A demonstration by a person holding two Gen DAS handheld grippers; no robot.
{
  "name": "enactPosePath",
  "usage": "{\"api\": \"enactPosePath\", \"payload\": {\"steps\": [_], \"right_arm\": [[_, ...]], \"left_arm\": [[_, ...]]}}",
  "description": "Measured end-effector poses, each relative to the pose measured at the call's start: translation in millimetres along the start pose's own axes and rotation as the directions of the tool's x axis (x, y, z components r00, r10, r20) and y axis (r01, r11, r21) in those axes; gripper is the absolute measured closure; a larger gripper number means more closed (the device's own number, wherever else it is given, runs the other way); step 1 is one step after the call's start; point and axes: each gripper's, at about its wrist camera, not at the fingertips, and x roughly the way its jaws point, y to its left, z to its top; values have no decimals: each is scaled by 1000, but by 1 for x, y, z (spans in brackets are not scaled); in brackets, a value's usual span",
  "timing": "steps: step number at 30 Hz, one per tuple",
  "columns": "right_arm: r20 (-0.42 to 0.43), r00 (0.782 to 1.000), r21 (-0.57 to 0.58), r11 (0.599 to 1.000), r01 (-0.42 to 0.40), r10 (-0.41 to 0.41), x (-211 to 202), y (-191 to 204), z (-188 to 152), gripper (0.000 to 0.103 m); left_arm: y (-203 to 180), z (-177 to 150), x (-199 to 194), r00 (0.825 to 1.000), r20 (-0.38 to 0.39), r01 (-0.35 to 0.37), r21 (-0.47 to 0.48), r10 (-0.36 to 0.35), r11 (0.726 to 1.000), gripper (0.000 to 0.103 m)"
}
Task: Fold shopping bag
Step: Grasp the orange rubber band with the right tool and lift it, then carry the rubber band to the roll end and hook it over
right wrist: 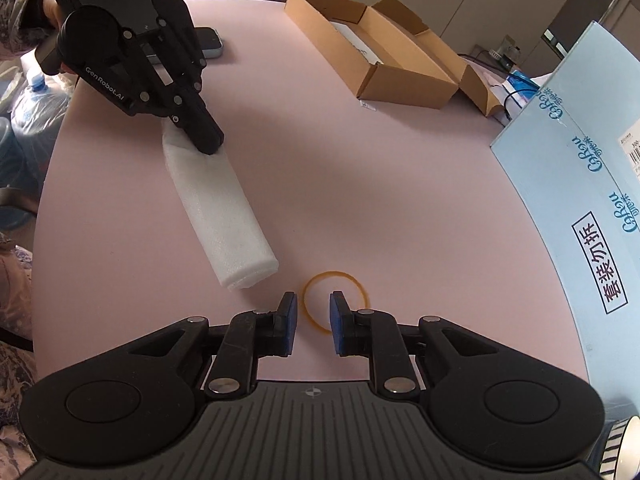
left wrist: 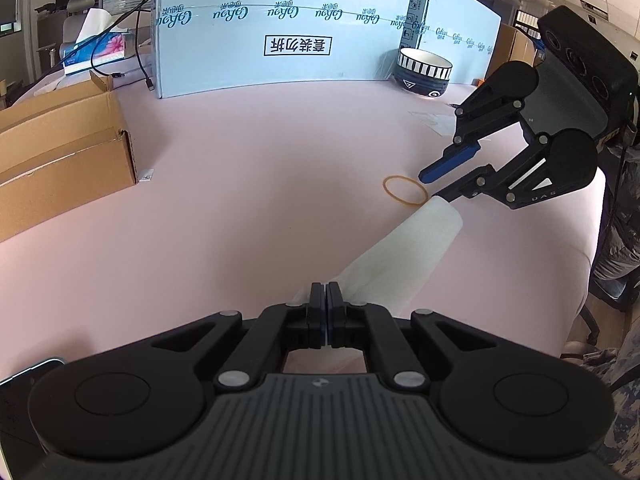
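Pink worktop [right wrist: 360, 160] carries a white shopping bag [right wrist: 218, 216], rolled tight and clamped at one end by the left tongs [left wrist: 327, 294]. Right tongs [right wrist: 313, 314], parted, are poised over a rubber band [right wrist: 362, 286]; picking it up seems next, for binding the roll.

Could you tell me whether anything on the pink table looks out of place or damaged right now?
Nothing stands out. The rolled white bag lies tidy, one end pinched by the left gripper. The rubber band lies flat beside its free end, under the open right gripper.
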Motion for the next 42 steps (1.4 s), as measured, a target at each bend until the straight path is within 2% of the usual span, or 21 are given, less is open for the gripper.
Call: {"api": "enactPosePath", "payload": {"steps": [4, 7, 12, 16, 18, 25, 30, 35, 38, 42], "right_arm": [[-41, 998, 5, 999, -46, 46, 11, -7, 5, 92], [-59, 998, -30, 999, -21, 19, 15, 2, 7, 92], [-62, 998, 38, 999, -17, 19, 18, -4, 9, 94], [-31, 999, 96, 995, -24, 27, 16, -13, 6, 102], [-20, 999, 153, 988, -32, 36, 13, -21, 4, 102], [76, 996, 243, 968, -67, 49, -10, -31, 0, 102], [163, 981, 325, 933, -155, 106, -30, -29, -3, 102], [225, 953, 429, 858, -283, 202, -27, -29, -6, 102], [257, 941, 452, 834, -317, 218, -27, -28, -5, 102], [270, 938, 488, 809, -327, 217, -22, -29, -9, 102]], "left_arm": [[1, 0, 0, 1000, -2, 1, -5, -1, 1000, 102], [2, 1, 1, 1000, -8, 8, -13, -8, 1000, 102], [2, 2, 1, 1000, -11, 5, -14, -5, 1000, 102], [1, 2, 1, 1000, -12, 1, -11, -1, 1000, 102], [1, 2, 1, 1000, -13, -1, -10, 1, 1000, 102], [-1, 4, 2, 1000, -21, -13, -13, 12, 1000, 102], [-1, 5, 2, 999, -30, -19, -12, 18, 1000, 102], [-2, 5, 2, 999, -31, -21, -11, 20, 1000, 102], [-2, 4, 2, 999, -30, -20, -10, 20, 1000, 102], [-2, 4, 2, 999, -28, -20, -9, 20, 1000, 102]]}}
